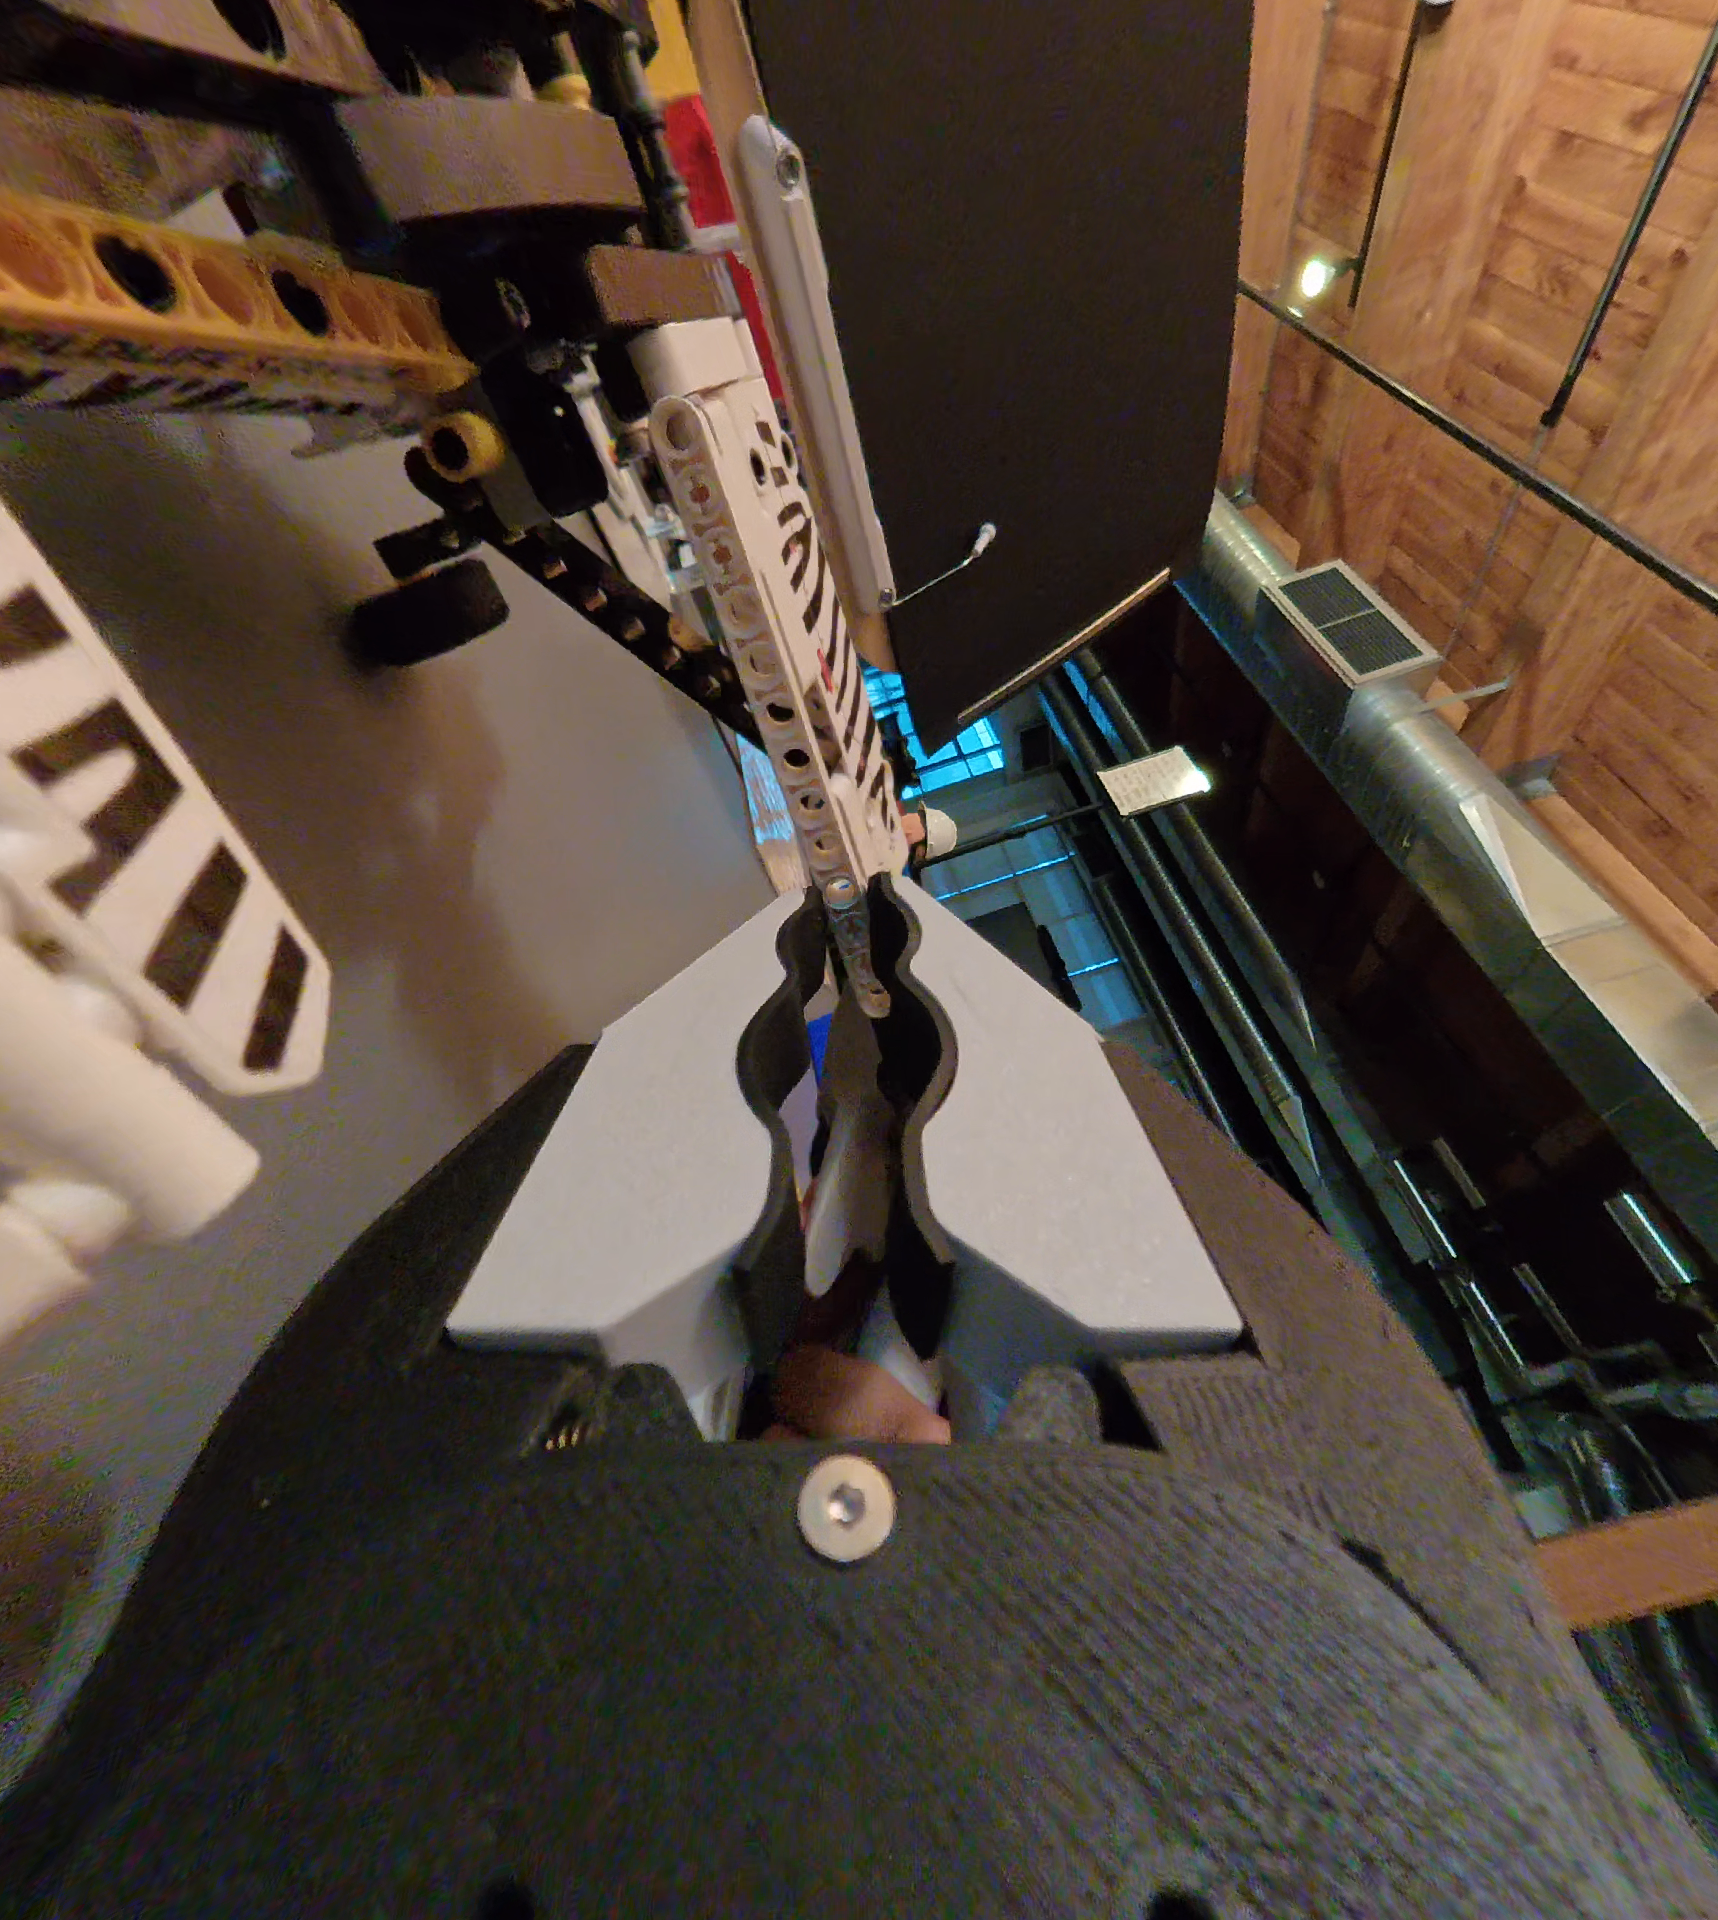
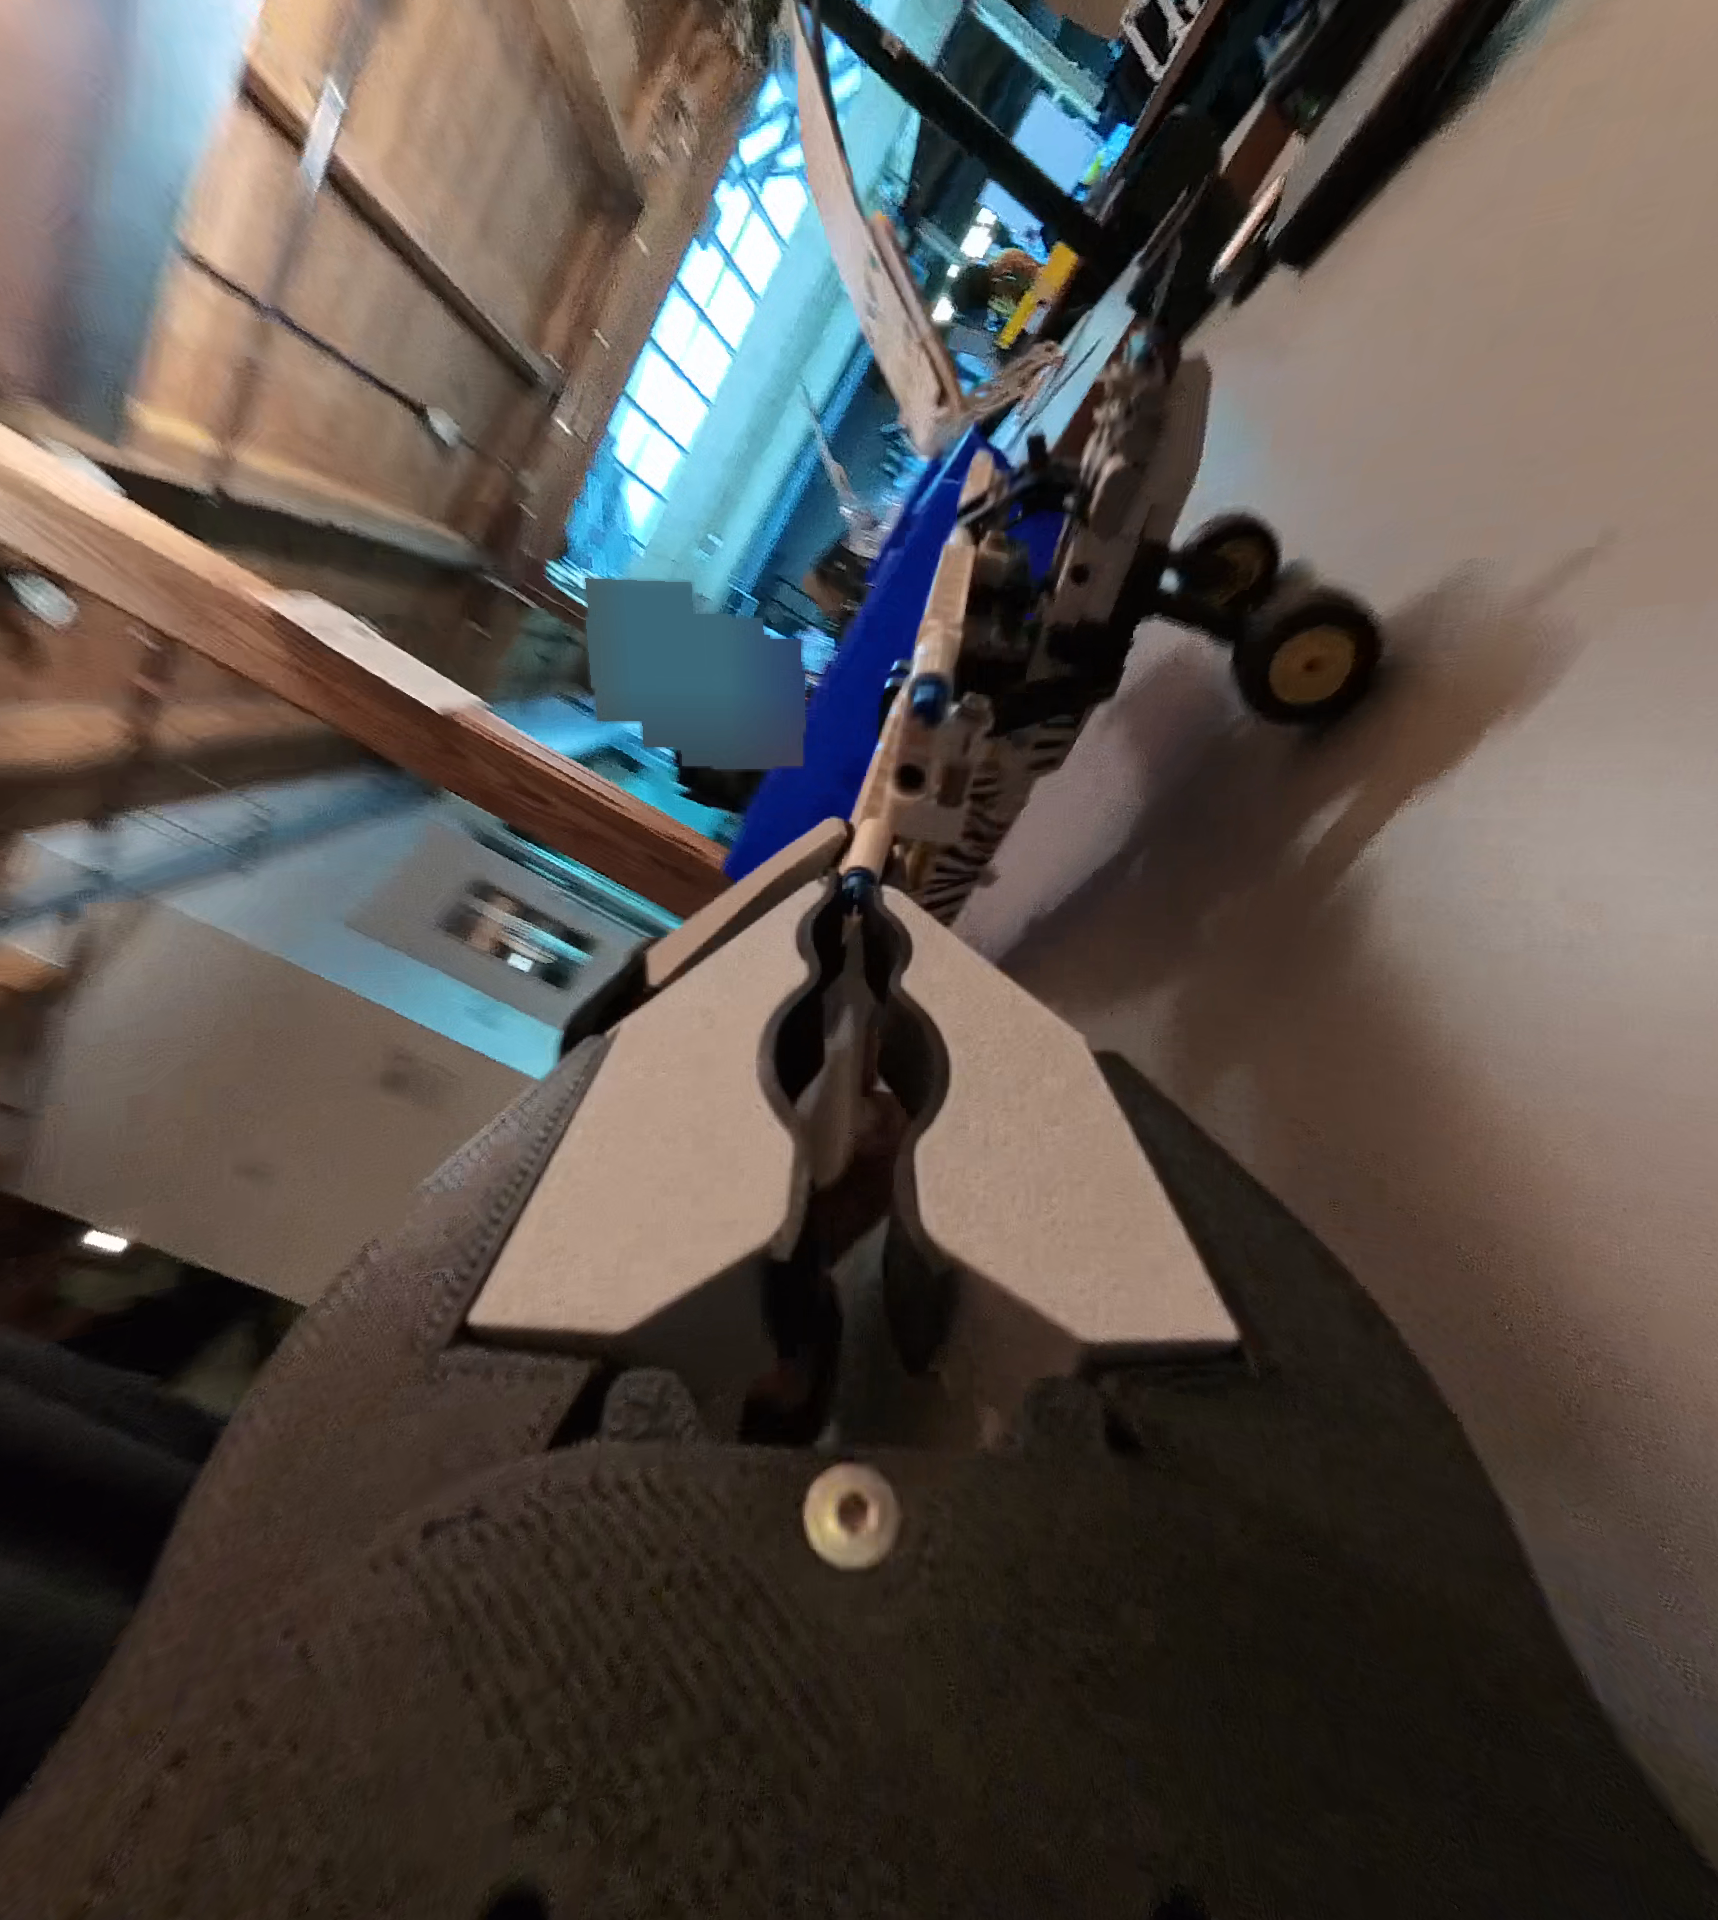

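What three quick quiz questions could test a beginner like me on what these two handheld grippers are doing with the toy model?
1. True or false: the left gripper is closed on a white perforated beam.
2. The wheels in the right wrist view have hubs of which colour: A red, B yellow, C green?
3. Fill in: the right gripper pinches a small ____ pin at the end of a tan rod.

Key: 1 true; 2 B; 3 blue.

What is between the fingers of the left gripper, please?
The end of a white perforated toy-brick beam sits in the left gripper. Deeper inside, shadow hides its end and the contact.
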